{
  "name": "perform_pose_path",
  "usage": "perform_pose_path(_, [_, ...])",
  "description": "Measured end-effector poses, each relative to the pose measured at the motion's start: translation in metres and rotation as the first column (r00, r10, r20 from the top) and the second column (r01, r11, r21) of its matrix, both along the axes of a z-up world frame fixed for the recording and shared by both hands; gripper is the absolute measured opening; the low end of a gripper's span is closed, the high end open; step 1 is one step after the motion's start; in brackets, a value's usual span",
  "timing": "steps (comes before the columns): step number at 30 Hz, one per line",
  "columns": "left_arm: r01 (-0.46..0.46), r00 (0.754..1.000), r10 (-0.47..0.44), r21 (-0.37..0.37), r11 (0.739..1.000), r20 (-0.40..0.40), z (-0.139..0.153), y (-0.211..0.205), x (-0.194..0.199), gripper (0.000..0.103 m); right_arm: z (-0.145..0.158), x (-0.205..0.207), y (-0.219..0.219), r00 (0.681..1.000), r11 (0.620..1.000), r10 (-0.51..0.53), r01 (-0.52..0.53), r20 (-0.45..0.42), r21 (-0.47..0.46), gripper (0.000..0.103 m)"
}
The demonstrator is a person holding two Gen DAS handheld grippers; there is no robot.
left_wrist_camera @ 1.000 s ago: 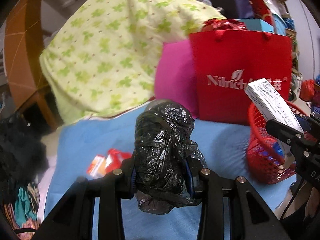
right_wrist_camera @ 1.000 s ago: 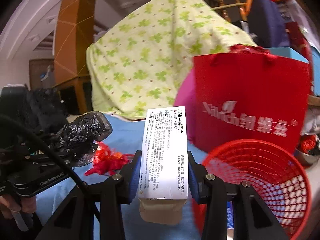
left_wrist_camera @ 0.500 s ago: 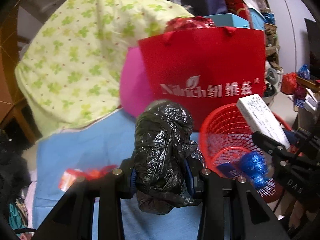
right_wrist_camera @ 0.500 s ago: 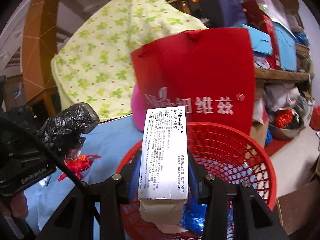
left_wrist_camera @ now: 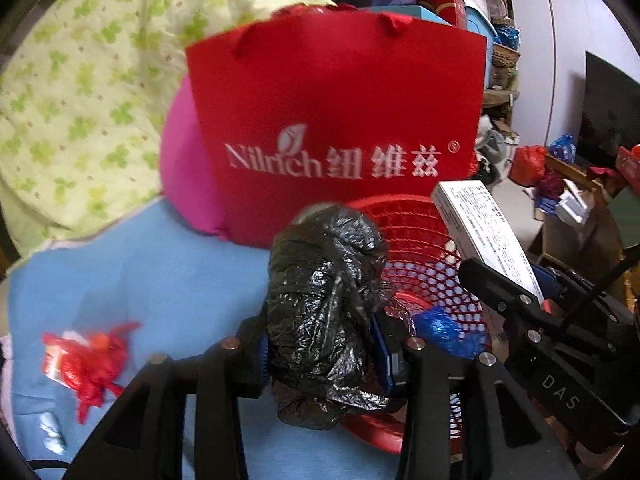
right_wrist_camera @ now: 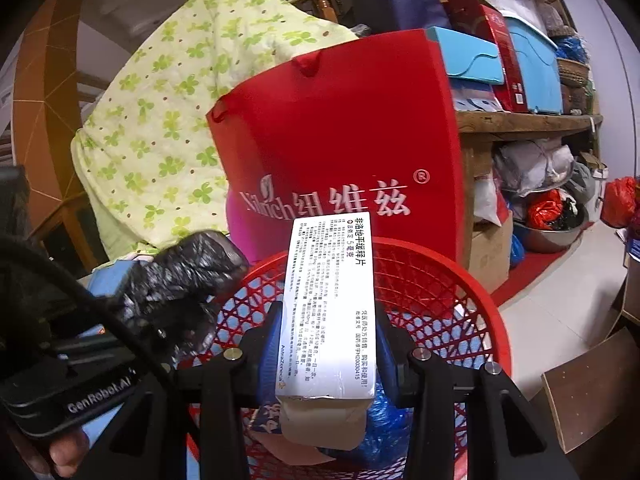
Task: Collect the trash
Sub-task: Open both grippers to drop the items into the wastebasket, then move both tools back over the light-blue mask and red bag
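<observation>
A: What's nearest in the left wrist view?

B: The left claw (left_wrist_camera: pixel 324 354), with a crumpled black bag (left_wrist_camera: pixel 326 312) between its blue pads. Its jaws are opening, though the bag still fills the gap and touches both pads.

A: And the right one?

B: The right claw (right_wrist_camera: pixel 326 344) is clenched on a white box (right_wrist_camera: pixel 330 304) printed with small text. The box stands up lengthwise between the pads, its torn end toward the camera.

A: Where are both items relative to the bin?

B: A red basket (right_wrist_camera: pixel 472 280) with mesh walls sits just beyond. The box hangs over its opening. The bag is at the basket's left rim in the right wrist view; from the left wrist view it overlaps the basket (left_wrist_camera: pixel 416 240), so I cannot tell whether it is fully above the inside.

A: Anything in the basket?

B: A blue wrapper (left_wrist_camera: pixel 444 332) lies at the bottom.

A: What does it all sit on?

B: A light blue cloth (left_wrist_camera: pixel 152 272) covers the surface. On it, well left of the left claw, lies a red wrapper (left_wrist_camera: pixel 86 364), blurred.

A: Further back?

B: A red paper bag (left_wrist_camera: pixel 336 128) stands right behind the basket, a pink bag (left_wrist_camera: pixel 184 160) beside it to the left, and a green-patterned quilt (left_wrist_camera: pixel 88 92) heaped behind those. Shelves (right_wrist_camera: pixel 524 122) of boxes are at the far right.
</observation>
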State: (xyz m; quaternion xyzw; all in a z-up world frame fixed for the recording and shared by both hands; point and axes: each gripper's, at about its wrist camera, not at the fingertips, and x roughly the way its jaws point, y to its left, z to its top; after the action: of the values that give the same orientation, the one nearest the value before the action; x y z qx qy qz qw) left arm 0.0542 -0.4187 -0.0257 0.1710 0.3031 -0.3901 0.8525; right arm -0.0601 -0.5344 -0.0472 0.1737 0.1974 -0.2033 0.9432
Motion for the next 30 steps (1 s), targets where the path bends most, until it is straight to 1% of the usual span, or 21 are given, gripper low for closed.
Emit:
perform_pose_path(2, [0.022, 0.999, -0.022, -0.01, 1.0, -0.03, -0.004, -0.001, 0.002, 0.055, -0.002, 0.0, -0.003, 1.0, 1.0, -0.007, 0.007, -0.006, 0.009, 0.045])
perform_pose_path(3, [0.026, 0.999, -0.027, -0.016, 1.0, -0.039, -0.006, -0.001, 0.002, 0.057, -0.002, 0.0, -0.004, 1.0, 1.0, -0.009, 0.01, -0.009, 0.013, 0.046])
perform_pose_path(4, [0.027, 0.999, -0.028, -0.024, 0.999, -0.046, -0.007, 0.001, 0.002, 0.063, -0.004, 0.001, -0.005, 1.0, 1.0, -0.014, 0.014, -0.015, 0.015, 0.047])
perform_pose_path(5, [0.028, 0.998, -0.03, -0.031, 0.999, -0.048, -0.008, 0.003, 0.002, 0.066, -0.004, 0.001, -0.005, 1.0, 1.0, -0.017, 0.017, -0.018, 0.017, 0.047])
perform_pose_path(9, [0.02, 0.999, -0.022, -0.043, 0.999, -0.044, -0.007, 0.013, 0.005, 0.066, -0.005, 0.004, -0.004, 1.0, 1.0, -0.017, 0.018, -0.026, 0.024, 0.048])
perform_pose_path(11, [0.005, 0.999, -0.007, -0.048, 0.999, -0.044, -0.006, 0.021, 0.008, 0.066, -0.004, 0.006, -0.001, 1.0, 1.0, -0.014, 0.015, -0.027, 0.021, 0.053])
perform_pose_path(12, [-0.003, 0.999, 0.001, -0.049, 0.999, -0.046, -0.005, 0.026, 0.011, 0.066, -0.003, 0.007, 0.001, 1.0, 1.0, -0.013, 0.014, -0.025, 0.019, 0.059])
perform_pose_path(13, [-0.015, 0.999, 0.013, -0.049, 0.999, -0.046, -0.006, 0.033, 0.014, 0.066, -0.003, 0.007, 0.004, 1.0, 1.0, -0.011, 0.011, -0.023, 0.013, 0.06])
perform_pose_path(16, [-0.048, 0.998, 0.046, -0.041, 0.998, -0.039, -0.008, 0.054, 0.021, 0.067, 0.0, 0.012, 0.013, 1.0, 1.0, 0.001, -0.001, -0.025, -0.011, 0.06])
perform_pose_path(19, [-0.108, 0.994, 0.107, -0.03, 0.994, -0.038, -0.012, 0.083, 0.033, 0.067, 0.004, 0.017, 0.025, 1.0, 0.999, 0.021, -0.022, -0.014, -0.035, 0.06])
perform_pose_path(22, [-0.174, 0.983, 0.172, -0.027, 0.984, -0.059, -0.019, 0.114, 0.048, 0.067, 0.01, 0.025, 0.042, 0.999, 0.996, 0.038, -0.039, -0.007, -0.083, 0.06])
perform_pose_path(25, [-0.242, 0.968, 0.24, -0.02, 0.97, -0.074, -0.025, 0.145, 0.062, 0.067, 0.014, 0.037, 0.064, 0.998, 0.989, 0.066, -0.068, -0.019, -0.134, 0.06])
perform_pose_path(30, [-0.333, 0.941, 0.331, -0.007, 0.943, -0.072, -0.035, 0.192, 0.075, 0.067, 0.018, 0.058, 0.104, 0.99, 0.969, 0.135, -0.14, -0.04, -0.204, 0.06])
